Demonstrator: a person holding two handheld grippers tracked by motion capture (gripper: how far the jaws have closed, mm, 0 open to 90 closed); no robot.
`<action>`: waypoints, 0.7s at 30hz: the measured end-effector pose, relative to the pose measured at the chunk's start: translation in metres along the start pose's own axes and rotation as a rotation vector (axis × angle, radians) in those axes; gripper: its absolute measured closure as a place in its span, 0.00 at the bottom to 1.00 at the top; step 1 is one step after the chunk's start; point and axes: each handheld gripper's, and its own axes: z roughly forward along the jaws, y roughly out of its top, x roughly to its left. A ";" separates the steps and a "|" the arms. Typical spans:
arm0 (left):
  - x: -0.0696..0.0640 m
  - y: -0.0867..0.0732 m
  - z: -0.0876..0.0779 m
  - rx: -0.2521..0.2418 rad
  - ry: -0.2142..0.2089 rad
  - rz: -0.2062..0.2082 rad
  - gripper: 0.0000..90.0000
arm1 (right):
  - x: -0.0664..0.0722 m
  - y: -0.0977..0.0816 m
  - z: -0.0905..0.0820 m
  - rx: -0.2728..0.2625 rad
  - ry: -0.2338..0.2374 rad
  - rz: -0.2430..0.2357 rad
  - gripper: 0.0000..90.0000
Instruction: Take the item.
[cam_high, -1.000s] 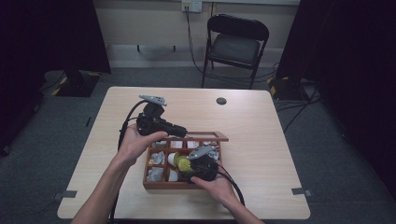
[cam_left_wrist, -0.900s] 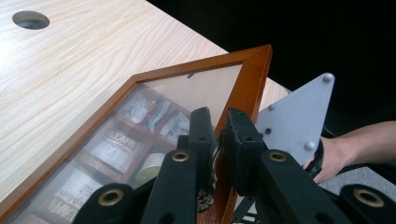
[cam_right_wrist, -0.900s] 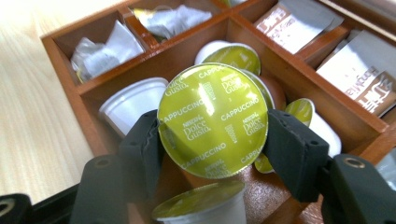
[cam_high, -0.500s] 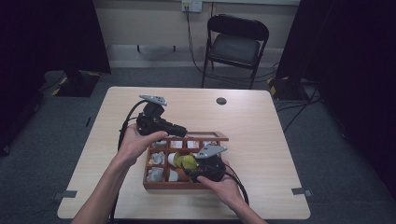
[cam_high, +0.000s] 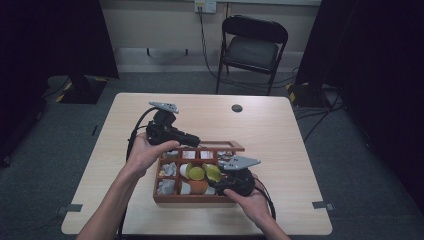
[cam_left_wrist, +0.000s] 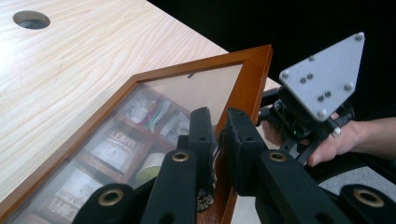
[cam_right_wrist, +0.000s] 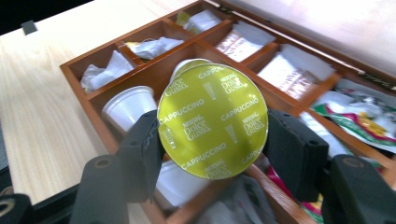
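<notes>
we hold the box's glass lid (cam_left_wrist: 140, 126) up with the left gripper (cam_left_wrist: 219, 140), its jaws pinched tight on the lid's wooden frame edge, so the wooden box (cam_high: 165, 198) stays open for the other hand. the right gripper (cam_right_wrist: 212, 140) has its jaws closed on a yellow-green cappuccino capsule (cam_right_wrist: 212, 122), gripping it by the rim on both sides, foil face toward the camera. the capsule sits just above the box's middle compartments, over a white capsule (cam_right_wrist: 128, 107) and near the sachets (cam_right_wrist: 289, 70). we judge it is being lifted out. the dividers and the raised lid hem the gripper in toward the far side, while the bare table (cam_high: 290, 135) to the right of the box offers open room to set it down.
</notes>
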 end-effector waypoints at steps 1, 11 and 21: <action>0.000 0.000 0.000 0.000 0.001 0.000 0.90 | -0.002 -0.001 -0.002 -0.001 -0.005 0.000 0.43; 0.000 0.000 0.000 0.000 -0.004 0.000 0.90 | -0.022 -0.009 -0.022 -0.030 -0.059 0.039 0.43; 0.000 -0.001 0.000 -0.001 -0.003 -0.003 0.90 | -0.055 -0.019 -0.033 -0.045 -0.134 0.094 0.43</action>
